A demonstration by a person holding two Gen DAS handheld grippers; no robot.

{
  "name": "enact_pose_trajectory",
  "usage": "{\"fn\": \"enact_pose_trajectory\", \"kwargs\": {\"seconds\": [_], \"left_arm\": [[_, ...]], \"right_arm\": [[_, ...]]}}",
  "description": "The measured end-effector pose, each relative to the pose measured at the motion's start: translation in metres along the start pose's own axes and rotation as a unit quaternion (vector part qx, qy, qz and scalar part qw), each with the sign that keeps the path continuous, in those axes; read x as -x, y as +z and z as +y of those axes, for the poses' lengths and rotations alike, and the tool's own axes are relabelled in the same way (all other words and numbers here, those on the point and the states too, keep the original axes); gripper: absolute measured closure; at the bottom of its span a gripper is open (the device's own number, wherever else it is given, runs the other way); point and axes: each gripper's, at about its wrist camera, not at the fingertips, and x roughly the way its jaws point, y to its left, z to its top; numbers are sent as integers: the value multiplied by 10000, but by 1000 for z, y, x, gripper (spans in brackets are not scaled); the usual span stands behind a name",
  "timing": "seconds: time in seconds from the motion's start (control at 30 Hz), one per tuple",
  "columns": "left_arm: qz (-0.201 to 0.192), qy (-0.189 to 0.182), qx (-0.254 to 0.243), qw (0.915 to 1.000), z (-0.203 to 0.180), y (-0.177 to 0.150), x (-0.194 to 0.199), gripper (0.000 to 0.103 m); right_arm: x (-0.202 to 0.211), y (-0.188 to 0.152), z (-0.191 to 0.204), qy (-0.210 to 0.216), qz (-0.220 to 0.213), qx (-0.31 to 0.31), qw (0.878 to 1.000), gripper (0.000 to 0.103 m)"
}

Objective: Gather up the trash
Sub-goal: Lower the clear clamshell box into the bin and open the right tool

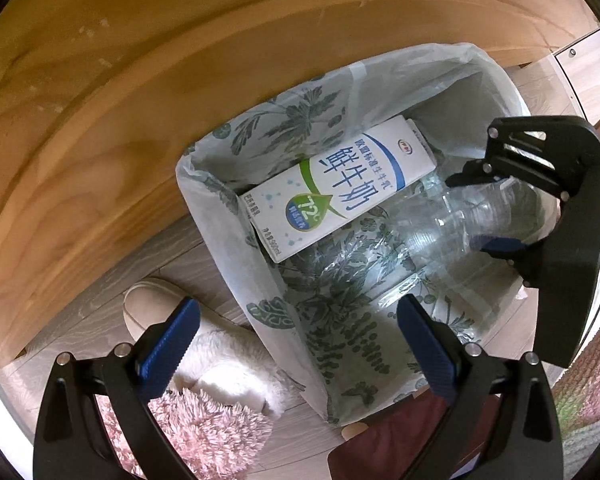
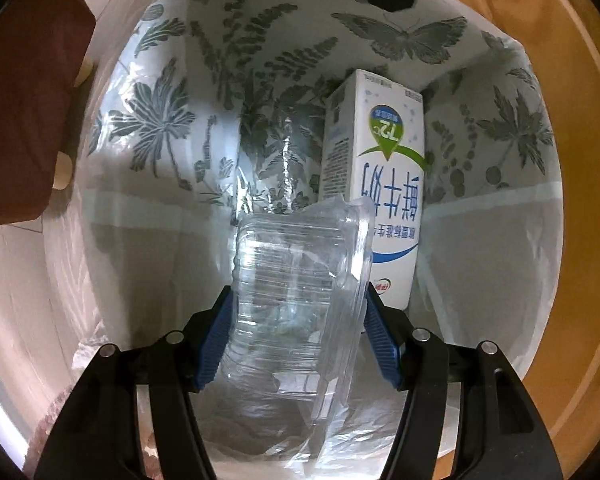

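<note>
From your left wrist view, your left gripper (image 1: 298, 344) stands spread and empty at the bottom of the frame above the lined trash bin (image 1: 216, 216), where a milk carton (image 1: 336, 188) lies at centre. At right, your right gripper (image 1: 488, 212) pinches a clear plastic clamshell container (image 1: 440, 232). From your right wrist view, the right gripper (image 2: 296, 340) clamps the clamshell container (image 2: 296, 292) at lower centre, inside the bin (image 2: 148, 128), with the carton (image 2: 384, 184) just right of it.

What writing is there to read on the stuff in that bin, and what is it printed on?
"鲜牛奶": big blue letters on the milk carton lying in the bin.
"72": in the green drop on the same carton.
Red oval logo, the line above the big letters, and the small print on the carton's side and bottom edge: too small or blurred to read.
Clear plastic box in the right gripper: no text.
</note>
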Motion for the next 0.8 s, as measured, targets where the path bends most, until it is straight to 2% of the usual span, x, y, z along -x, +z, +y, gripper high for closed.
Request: {"fn": "enact_pose_trajectory", "kwargs": {"seconds": [0.1,0.17,0.3,0.4,0.57,0.8], "left_arm": [[2,-12,19,10000,1,0,0,8],[6,-12,14,10000,1,1,0,8],[-20,-24,16,10000,3,1,2,8],[-14,-24,36,10000,4,1,2,8],[-50,-34,37,10000,3,2,5,8],[-50,-26,33,10000,1,1,5,8]], "right_arm": [[8,5,5,-206,-149,203,9995,42],[3,4,5,-122,-72,126,9998,42],[-11,-3,-8,434,148,-430,9980,42],[-23,-10,-21,926,307,-963,9906,42],[-27,-14,-33,1106,447,-1323,9840,42],[-30,-10,-42,1102,520,-1539,9805,41]]}}
